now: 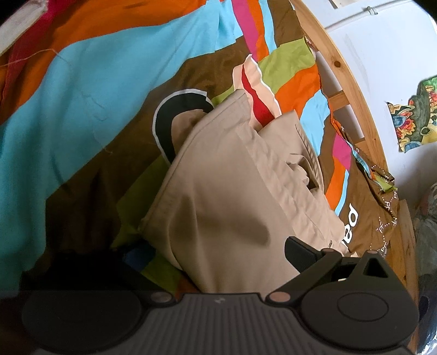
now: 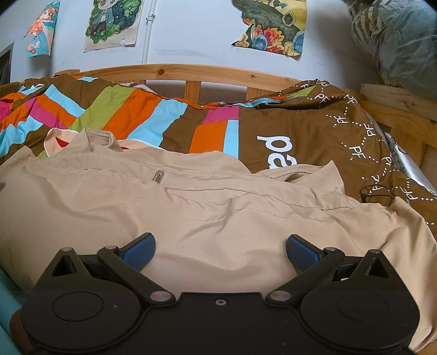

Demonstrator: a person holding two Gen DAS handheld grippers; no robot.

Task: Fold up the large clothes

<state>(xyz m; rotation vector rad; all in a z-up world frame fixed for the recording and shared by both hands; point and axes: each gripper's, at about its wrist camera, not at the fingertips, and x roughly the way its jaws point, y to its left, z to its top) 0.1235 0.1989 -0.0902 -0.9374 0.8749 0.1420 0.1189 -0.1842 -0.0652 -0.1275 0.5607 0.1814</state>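
While the beige jacket (image 2: 191, 196) lies spread on the striped bedcover (image 2: 131, 114), its long axis runs pretty much left to right across the right wrist view, zipper pull (image 2: 158, 174) toward the wooden headboard (image 2: 174, 71). Right gripper (image 2: 220, 250) sits just above the fabric with its blue pads (image 2: 301, 251) spread wide, nothing between them. The left wrist view shows the same jacket (image 1: 218, 185) bunched and running away from the camera toward the bed rail (image 1: 352, 90). Left gripper (image 1: 218, 262) has cloth draped right between where the fingers are; only one dark finger (image 1: 300, 252) shows, so I can't tell if it's clamped. Only the right view catches the drawings (image 2: 112, 24) taped on the white wall.
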